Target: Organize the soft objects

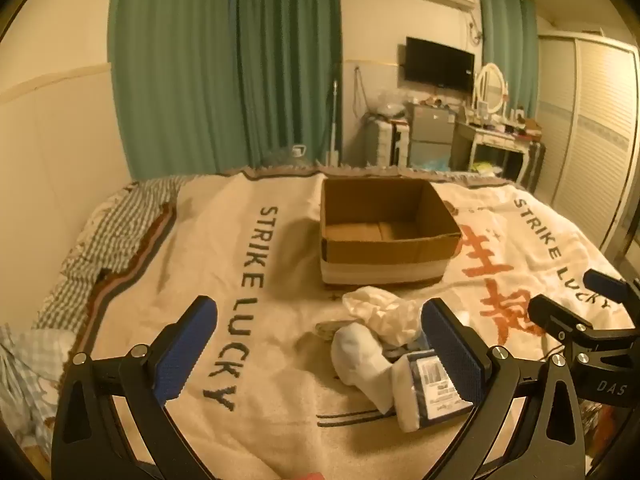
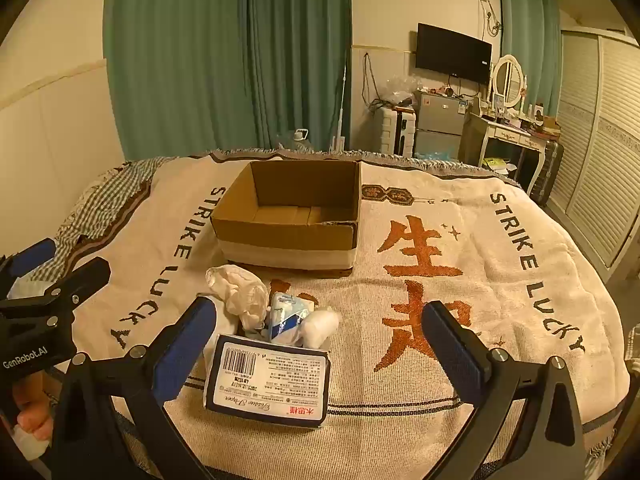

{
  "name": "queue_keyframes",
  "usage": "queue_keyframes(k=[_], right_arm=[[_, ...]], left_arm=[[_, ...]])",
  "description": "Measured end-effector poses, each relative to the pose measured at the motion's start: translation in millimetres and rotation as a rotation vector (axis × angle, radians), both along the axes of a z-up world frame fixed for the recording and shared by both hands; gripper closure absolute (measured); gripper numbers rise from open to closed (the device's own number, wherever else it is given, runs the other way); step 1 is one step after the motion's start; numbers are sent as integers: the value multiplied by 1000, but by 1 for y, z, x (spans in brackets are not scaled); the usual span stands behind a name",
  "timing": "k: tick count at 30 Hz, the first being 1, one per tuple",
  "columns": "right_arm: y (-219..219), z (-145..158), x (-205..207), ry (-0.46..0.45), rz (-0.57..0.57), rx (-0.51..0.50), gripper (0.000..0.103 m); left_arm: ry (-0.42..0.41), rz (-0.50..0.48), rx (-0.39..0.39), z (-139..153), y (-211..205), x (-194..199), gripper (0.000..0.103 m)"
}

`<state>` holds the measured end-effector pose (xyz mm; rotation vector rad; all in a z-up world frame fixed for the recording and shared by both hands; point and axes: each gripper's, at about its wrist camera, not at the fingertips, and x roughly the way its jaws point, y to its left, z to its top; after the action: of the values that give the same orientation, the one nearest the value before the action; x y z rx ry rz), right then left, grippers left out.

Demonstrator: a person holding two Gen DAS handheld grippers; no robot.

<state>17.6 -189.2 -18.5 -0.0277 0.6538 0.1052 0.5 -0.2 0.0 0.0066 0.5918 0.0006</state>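
Note:
An open empty cardboard box [image 1: 388, 232] [image 2: 290, 216] stands on the blanket-covered bed. In front of it lies a small pile: a crumpled white cloth [image 1: 380, 312] [image 2: 240, 292], a rolled white sock [image 1: 360, 360] [image 2: 320, 324], a small blue-white packet [image 2: 286, 314] and a flat tissue pack [image 1: 434, 388] [image 2: 268, 384] with a barcode label. My left gripper [image 1: 318, 348] is open, above the bed, left of the pile. My right gripper [image 2: 320, 340] is open, just behind the tissue pack. Neither holds anything.
The cream blanket [image 2: 440, 280] with "STRIKE LUCKY" lettering covers the bed. A checked sheet [image 1: 120, 224] shows at the left edge. Green curtains [image 1: 224, 64], a fridge, a TV and a dressing table stand beyond the bed's far end.

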Motion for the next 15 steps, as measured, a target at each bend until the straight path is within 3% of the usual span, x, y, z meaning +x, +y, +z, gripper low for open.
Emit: queue_keyframes(k=[15], right_arm=[[-1, -6, 2, 13, -1, 20, 0]], left_arm=[[-6, 1, 3, -1, 0, 1, 0]])
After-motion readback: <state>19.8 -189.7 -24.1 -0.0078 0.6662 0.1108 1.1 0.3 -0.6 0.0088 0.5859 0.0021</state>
